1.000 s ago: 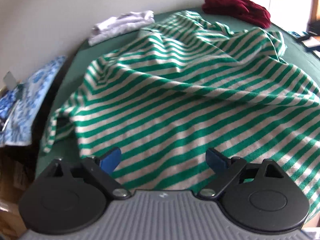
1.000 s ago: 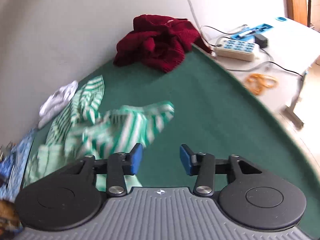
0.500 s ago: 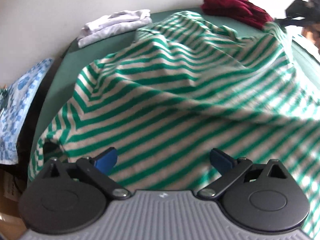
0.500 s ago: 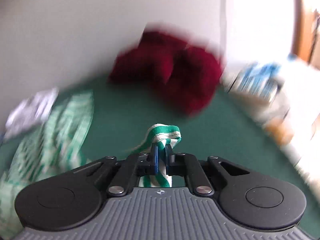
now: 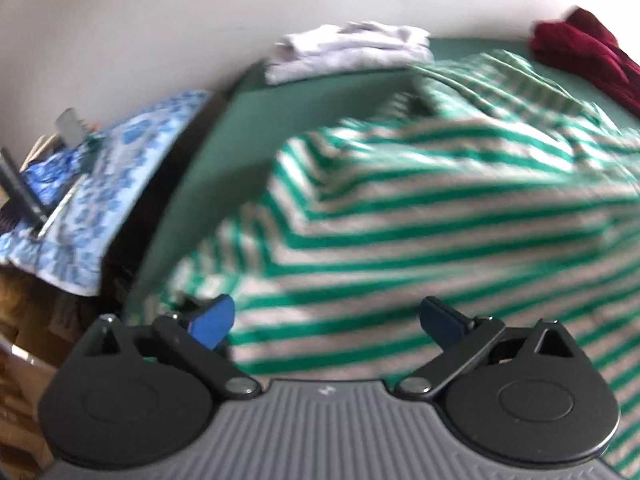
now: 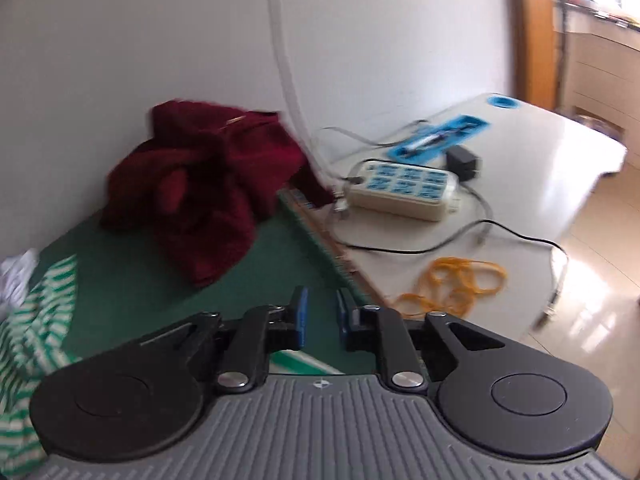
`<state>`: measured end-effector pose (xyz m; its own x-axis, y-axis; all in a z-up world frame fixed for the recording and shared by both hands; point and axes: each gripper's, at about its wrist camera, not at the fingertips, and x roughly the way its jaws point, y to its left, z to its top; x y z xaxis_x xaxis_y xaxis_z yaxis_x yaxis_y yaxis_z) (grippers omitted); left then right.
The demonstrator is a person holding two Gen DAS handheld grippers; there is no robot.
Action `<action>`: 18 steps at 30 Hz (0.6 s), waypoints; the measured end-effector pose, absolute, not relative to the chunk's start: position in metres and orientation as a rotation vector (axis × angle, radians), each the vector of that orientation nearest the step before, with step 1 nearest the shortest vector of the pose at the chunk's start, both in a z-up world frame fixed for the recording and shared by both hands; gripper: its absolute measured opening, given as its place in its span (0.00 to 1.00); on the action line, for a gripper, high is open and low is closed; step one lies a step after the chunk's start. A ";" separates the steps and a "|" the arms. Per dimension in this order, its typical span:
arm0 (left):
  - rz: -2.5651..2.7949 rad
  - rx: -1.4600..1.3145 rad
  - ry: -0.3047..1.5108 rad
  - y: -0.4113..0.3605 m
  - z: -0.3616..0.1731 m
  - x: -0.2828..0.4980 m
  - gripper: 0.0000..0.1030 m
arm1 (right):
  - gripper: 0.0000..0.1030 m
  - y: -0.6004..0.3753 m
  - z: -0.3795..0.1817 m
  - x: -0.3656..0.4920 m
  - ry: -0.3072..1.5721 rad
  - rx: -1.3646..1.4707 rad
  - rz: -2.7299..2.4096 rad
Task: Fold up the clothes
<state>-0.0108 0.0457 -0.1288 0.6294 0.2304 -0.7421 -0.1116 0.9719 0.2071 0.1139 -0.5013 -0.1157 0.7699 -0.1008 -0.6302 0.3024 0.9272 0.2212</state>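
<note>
A green-and-white striped shirt lies spread and rumpled on the green table. My left gripper is open and empty just above the shirt's near part. In the right wrist view the shirt shows at the lower left, and a strip of it shows just below the jaws. My right gripper has a narrow gap between its pads and holds nothing, above the green table near its right edge.
A folded white garment and a dark red sweater lie at the table's far side. A blue floral cloth lies left of the table. A white side table holds a power strip, cables and orange rubber bands.
My right gripper let go of the striped shirt's edge, opened a little and swung right. My left gripper shifted left over the shirt and stayed open.
</note>
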 end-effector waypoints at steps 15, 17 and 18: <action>0.115 0.215 0.808 0.085 -0.097 0.085 0.99 | 0.15 -0.422 -0.091 0.202 0.729 -0.035 -0.084; 0.034 0.162 0.822 0.084 -0.092 0.105 0.99 | 0.41 -0.394 -0.078 0.219 0.757 0.024 0.111; 0.007 0.134 0.837 0.083 -0.092 0.118 0.99 | 0.51 -0.375 -0.075 0.226 0.771 0.055 0.190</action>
